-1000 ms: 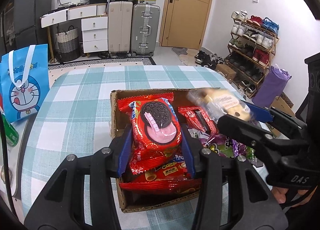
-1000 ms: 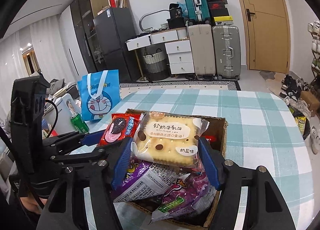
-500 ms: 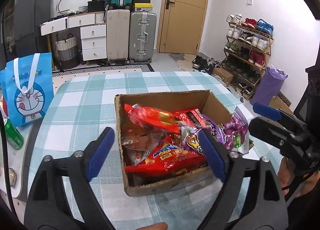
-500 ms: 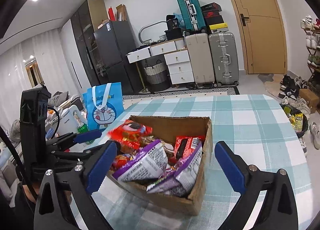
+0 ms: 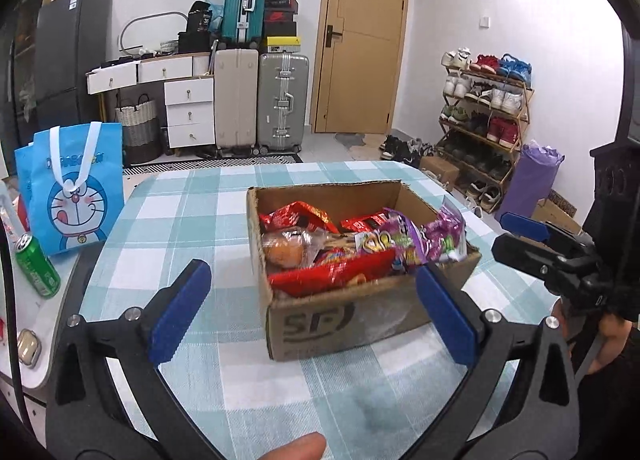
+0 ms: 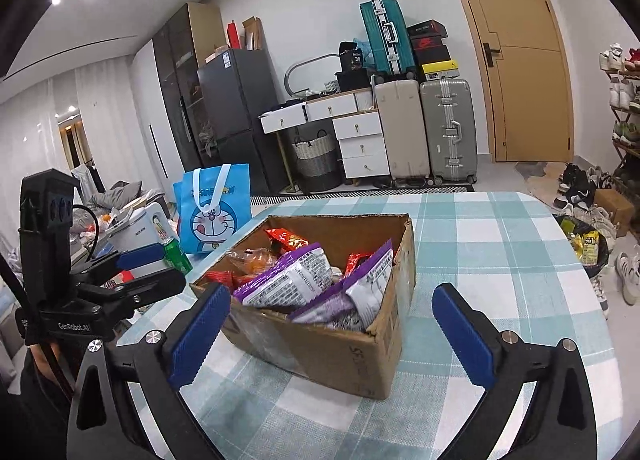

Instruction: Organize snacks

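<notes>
1. While the snack packets are lying heaped inside the open brown cardboard box [image 5: 352, 320] on the teal-and-white checked tablecloth [image 5: 192, 212], nothing is being held by either tool, so the step in hand is being judged as a pause between placements, or the close of the task.
2. The left gripper [image 5: 312, 310], black with blue pads, is being held low in front of the box with its jaws spread wide apart and empty; the box's printed near wall is being framed between them without contact.
3. The right gripper [image 6: 326, 326] is likewise being held with its jaws wide apart and empty, near one corner of the box, apart from the cardboard.
4. Red foil packets [image 5: 332, 278], shiny purple packets [image 6: 288, 280] and a clear-wrapped orange item [image 5: 288, 248] are being seen crowded in the box, some purple ones poking above the rim at the right side.
5. No loose snack is being seen on the cloth; a blue cartoon-cat tote bag [image 5: 76, 196] and a green drink can [image 5: 36, 266] are standing off to the left, well apart from the box.
6. If more sorting is being intended, a packet would need to be picked out or pressed flat, with the jaws being narrowed on a single wrapper edge so that neighbours are not being dragged along.
</notes>
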A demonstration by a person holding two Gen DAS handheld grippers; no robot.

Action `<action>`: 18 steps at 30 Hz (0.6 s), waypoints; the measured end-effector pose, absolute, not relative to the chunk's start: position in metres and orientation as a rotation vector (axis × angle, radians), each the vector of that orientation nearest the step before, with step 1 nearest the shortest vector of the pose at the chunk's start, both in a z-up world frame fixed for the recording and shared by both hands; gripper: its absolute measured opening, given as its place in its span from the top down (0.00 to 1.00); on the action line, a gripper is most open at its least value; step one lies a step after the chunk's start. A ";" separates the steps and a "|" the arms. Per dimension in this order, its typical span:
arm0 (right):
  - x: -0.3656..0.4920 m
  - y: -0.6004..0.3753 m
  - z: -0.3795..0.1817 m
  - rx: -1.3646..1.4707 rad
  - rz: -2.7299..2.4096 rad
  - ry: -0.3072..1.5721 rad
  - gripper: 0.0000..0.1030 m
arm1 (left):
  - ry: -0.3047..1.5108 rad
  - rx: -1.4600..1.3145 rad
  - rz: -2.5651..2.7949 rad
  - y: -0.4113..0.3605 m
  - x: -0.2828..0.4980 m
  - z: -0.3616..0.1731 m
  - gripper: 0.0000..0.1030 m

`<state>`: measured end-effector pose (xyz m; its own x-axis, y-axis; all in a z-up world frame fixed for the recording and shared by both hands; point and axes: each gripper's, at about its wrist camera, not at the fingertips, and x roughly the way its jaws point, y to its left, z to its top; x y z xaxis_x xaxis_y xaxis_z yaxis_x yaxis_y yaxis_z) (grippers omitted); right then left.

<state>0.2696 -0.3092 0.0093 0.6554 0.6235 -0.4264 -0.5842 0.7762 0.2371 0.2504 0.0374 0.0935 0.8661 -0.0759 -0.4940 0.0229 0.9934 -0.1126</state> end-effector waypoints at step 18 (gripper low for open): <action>0.214 -0.319 0.000 0.097 0.713 0.464 0.01 | 0.531 -0.097 -0.023 0.044 0.193 0.060 0.01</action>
